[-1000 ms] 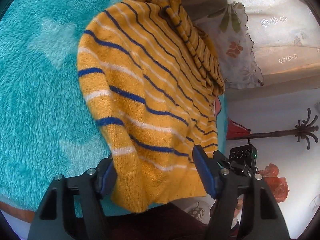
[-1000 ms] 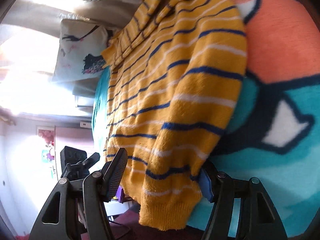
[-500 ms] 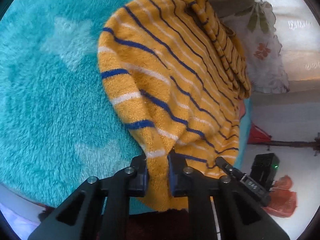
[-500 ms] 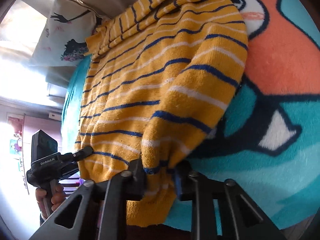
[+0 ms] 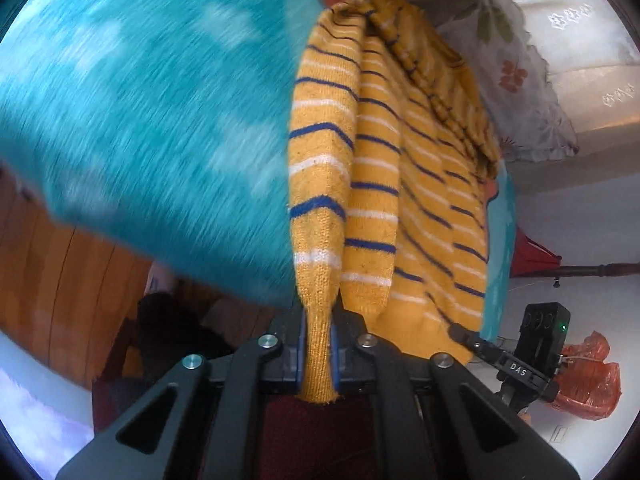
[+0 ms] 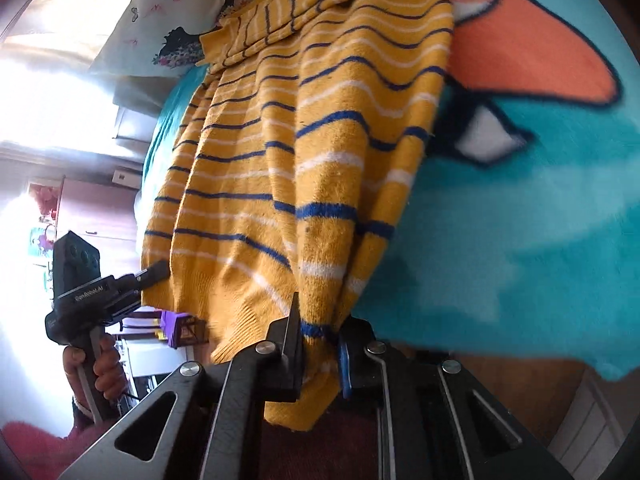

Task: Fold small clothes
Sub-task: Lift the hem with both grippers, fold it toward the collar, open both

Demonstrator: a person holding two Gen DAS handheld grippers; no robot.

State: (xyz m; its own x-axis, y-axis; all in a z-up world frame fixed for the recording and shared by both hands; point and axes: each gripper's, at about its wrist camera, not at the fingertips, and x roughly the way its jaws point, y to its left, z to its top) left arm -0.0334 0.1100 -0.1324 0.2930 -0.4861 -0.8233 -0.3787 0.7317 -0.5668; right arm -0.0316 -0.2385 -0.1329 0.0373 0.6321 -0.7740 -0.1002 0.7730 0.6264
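Observation:
A yellow knitted sweater (image 5: 400, 168) with blue and white stripes lies on a fluffy teal blanket (image 5: 140, 120). Its hem end is lifted toward me and hangs in long folds. My left gripper (image 5: 318, 320) is closing on one hem corner, and the knit is squeezed between its blue pads. In the right wrist view the sweater (image 6: 312, 140) runs down into my right gripper (image 6: 320, 332), whose jaws are also closing, pinching the other hem corner. The left gripper (image 6: 154, 272) shows at that view's left, held by a hand (image 6: 96, 368).
The blanket (image 6: 520, 220) bears an orange and white cartoon print. Patterned pillows (image 5: 520, 80) (image 6: 172, 20) lie beyond the sweater's collar end. A wooden bed side (image 5: 60, 280) drops below the blanket's edge. A red plastic bag (image 5: 588, 384) sits on the floor to the right.
Both grippers went from wide open around the hem to clamped on its corners. They then rose and pulled back, lifting the hem off the blanket into folds.

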